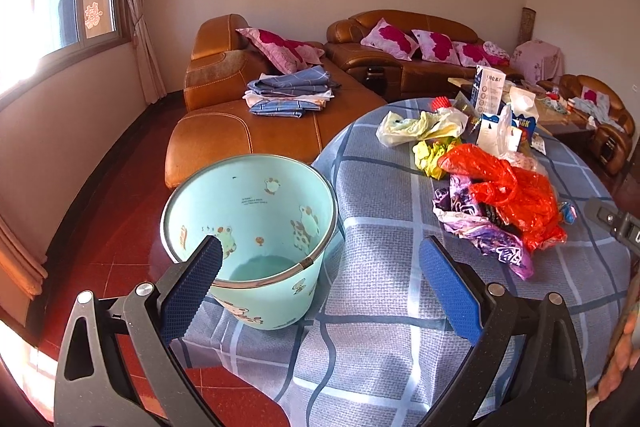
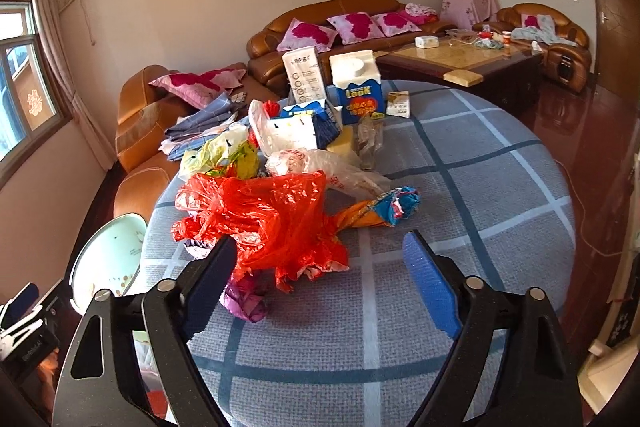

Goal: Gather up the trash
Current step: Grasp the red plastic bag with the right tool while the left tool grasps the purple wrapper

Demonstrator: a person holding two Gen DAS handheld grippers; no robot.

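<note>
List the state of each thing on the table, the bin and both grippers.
Left gripper: open, holding nothing.
Right gripper: open, holding nothing.
Bin: upright, looks empty.
Red plastic bag: crumpled, on the table.
Purple wrapper: crumpled, partly under the red bag.
Blue carton: upright.

Black grippers [image 2: 320, 283], blue ribbed pads [image 2: 430, 291], seemingly silver rivets.
</note>
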